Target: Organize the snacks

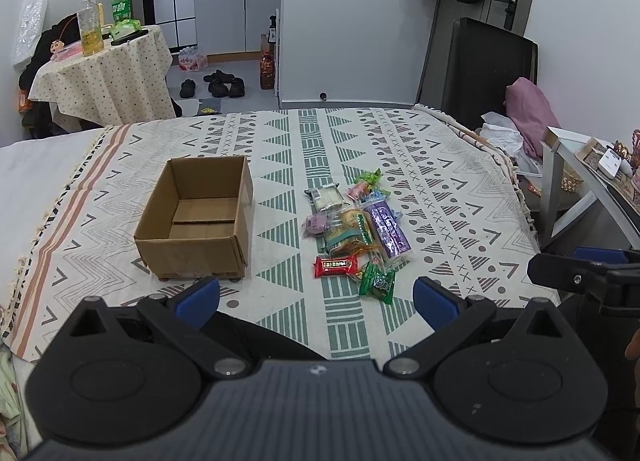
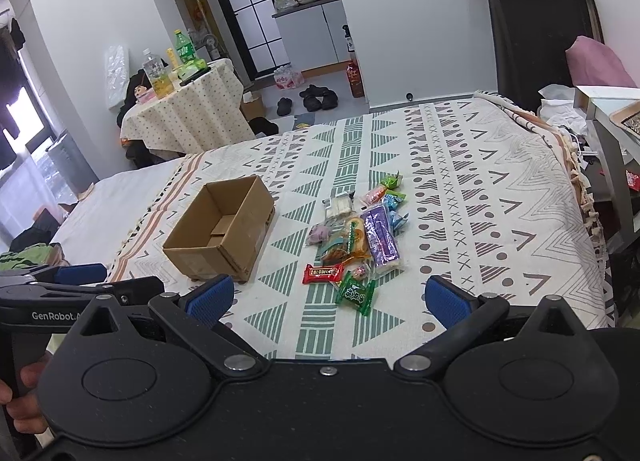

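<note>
Left wrist: cardboard box (image 1: pixel 194 217) empty; snacks (image 1: pixel 354 227) beside; both tools wide.

A patterned cloth (image 1: pixel 400 149) is covering the bed (image 1: pixel 44 165), carrying an open box (image 1: pixel 196 217) and, beside it, a snack pile (image 1: pixel 356 225).

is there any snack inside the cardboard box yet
No, the cardboard box shows only its bare bottom, and the snacks all lie on the patterned cloth beside it.
</note>
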The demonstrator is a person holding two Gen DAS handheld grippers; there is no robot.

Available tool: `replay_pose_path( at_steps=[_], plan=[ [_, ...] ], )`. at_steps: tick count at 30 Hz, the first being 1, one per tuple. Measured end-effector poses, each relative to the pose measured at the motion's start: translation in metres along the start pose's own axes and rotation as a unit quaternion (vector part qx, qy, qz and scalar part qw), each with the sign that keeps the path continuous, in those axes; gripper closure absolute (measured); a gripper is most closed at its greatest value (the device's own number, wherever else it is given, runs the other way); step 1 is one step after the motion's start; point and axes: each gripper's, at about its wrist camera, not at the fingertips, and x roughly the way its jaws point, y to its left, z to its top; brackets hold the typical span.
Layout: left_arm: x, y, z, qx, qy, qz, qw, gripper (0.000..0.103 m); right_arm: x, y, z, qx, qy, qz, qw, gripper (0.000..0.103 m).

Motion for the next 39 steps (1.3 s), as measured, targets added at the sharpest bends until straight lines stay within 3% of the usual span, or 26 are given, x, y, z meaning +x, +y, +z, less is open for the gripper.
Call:
replay_pose_path(
  at_steps=[18,39],
  plan=[
    [0.005,0.003,-0.003,-0.012,-0.002,-0.005,0.9999,0.001,0.004,-0.001,0.001,0.0,0.003,0.001,1.0,0.0],
    [0.075,0.007,-0.001,-0.052,0.024,-0.004,0.9983,0.002,0.062,-0.019,-0.002,0.008,0.033,-0.002,0.999,0.0]
  ],
)
